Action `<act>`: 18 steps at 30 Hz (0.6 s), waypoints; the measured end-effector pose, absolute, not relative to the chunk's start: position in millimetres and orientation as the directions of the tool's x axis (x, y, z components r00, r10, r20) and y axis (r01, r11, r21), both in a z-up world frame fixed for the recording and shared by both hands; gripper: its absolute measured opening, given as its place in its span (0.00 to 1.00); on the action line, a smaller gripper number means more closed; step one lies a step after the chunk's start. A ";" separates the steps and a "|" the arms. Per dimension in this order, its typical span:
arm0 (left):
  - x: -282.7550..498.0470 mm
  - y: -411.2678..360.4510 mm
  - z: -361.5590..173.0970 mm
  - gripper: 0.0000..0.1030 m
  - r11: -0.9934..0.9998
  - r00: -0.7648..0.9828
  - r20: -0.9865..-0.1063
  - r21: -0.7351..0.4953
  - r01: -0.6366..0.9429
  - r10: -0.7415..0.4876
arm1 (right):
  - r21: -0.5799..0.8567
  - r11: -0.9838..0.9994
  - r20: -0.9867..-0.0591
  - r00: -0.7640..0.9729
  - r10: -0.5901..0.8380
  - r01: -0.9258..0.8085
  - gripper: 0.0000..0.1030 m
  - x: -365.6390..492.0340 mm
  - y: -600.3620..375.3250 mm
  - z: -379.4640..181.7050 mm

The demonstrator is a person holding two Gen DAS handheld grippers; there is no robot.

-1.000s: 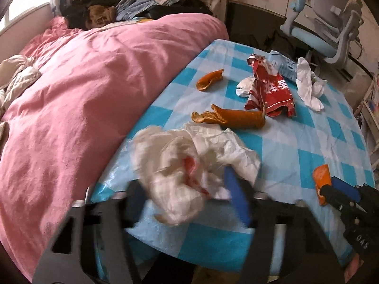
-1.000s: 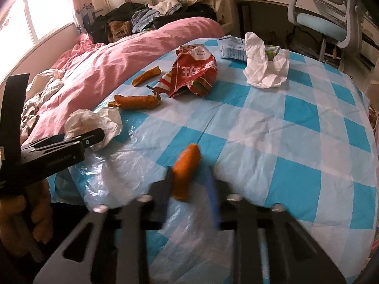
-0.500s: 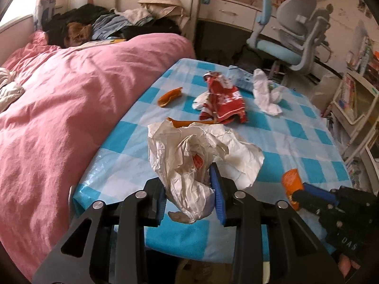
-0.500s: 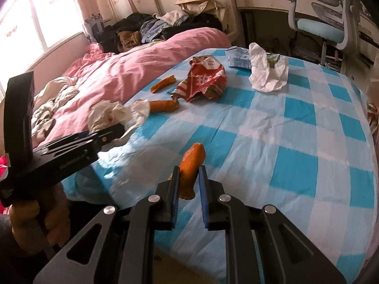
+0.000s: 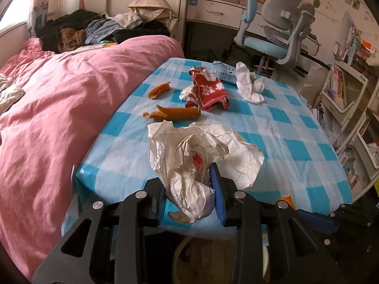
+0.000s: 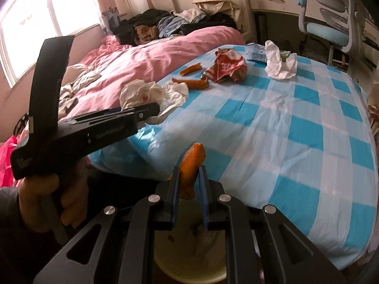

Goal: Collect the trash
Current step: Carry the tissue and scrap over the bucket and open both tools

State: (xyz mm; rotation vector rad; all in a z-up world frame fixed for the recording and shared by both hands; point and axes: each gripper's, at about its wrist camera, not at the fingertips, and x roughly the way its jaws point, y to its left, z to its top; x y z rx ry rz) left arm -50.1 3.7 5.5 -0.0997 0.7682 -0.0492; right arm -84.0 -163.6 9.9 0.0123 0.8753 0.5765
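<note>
My left gripper [image 5: 188, 187] is shut on a crumpled white wrapper [image 5: 189, 151] with a red mark, held just above the near edge of the blue checked table [image 5: 284, 130]. My right gripper [image 6: 189, 175] is shut on an orange peel piece [image 6: 193, 158], off the table's edge and over a pale round bin [image 6: 170, 272] below. In the right wrist view the left gripper [image 6: 151, 108] and its wrapper [image 6: 151, 92] are at the left, held by a hand. A red snack bag [image 5: 208, 90], two orange peels [image 5: 175, 113] [image 5: 160, 90] and a white tissue [image 5: 246, 85] lie farther back.
A bed with a pink duvet [image 5: 59, 106] borders the table's left side, with clothes piled at its head. A blue-white carton [image 5: 222, 71] lies by the tissue. A grey and blue chair [image 5: 272, 35] stands behind the table. Shelves [image 5: 343, 90] are at the right.
The left jaws have closed on the white wrapper and lifted it towards the table's near edge. The right gripper has drawn back with the orange peel, from over the table to over the bin.
</note>
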 end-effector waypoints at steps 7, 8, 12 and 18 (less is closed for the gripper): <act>-79.8 -11.0 -0.3 0.31 0.995 0.699 -0.708 -0.084 0.059 -0.102 | 0.234 0.847 -0.743 0.474 0.472 -0.477 0.16 -108.5 -163.5 2.8; -84.2 -13.2 -1.8 0.31 0.994 0.692 -0.714 -0.084 0.067 -0.106 | 0.231 0.848 -0.748 0.470 0.468 -0.476 0.16 -112.4 -163.8 1.4; -99.1 -18.6 -8.2 0.31 0.991 0.659 -0.740 -0.100 0.085 -0.131 | 0.227 0.854 -0.770 0.451 0.452 -0.468 0.16 -126.9 -166.4 -5.0; -124.5 -28.3 -26.6 0.31 0.986 0.570 -0.805 -0.121 0.119 -0.167 | 0.213 0.878 -0.816 0.417 0.401 -0.429 0.24 -139.8 -173.9 -19.2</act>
